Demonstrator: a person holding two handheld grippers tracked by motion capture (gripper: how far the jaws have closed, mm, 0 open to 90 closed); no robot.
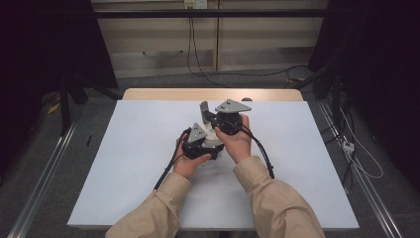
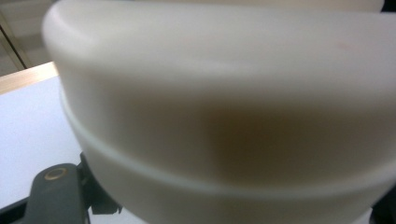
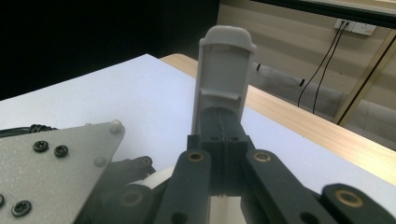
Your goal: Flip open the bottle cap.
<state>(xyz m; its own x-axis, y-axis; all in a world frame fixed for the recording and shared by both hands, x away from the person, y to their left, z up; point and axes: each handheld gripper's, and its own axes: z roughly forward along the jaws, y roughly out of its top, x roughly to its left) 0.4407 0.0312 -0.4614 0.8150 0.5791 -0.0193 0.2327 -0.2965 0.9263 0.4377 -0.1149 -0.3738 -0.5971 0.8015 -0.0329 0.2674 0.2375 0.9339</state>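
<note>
Right gripper view: grey flap (image 3: 223,74) pinched upright between closed tongs (image 3: 226,133); left tongs' state unclear.

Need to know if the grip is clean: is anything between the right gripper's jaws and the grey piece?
Nothing. In the right gripper view the jaws of the right gripper are closed directly on the base of the grey piece.

We find the left gripper (image 1: 210,140) mid-surface (image 1: 124,173) at a tub (image 2: 224,116); right gripper (image 1: 207,115) just behind, flap (image 3: 223,74) upright in it.
</note>
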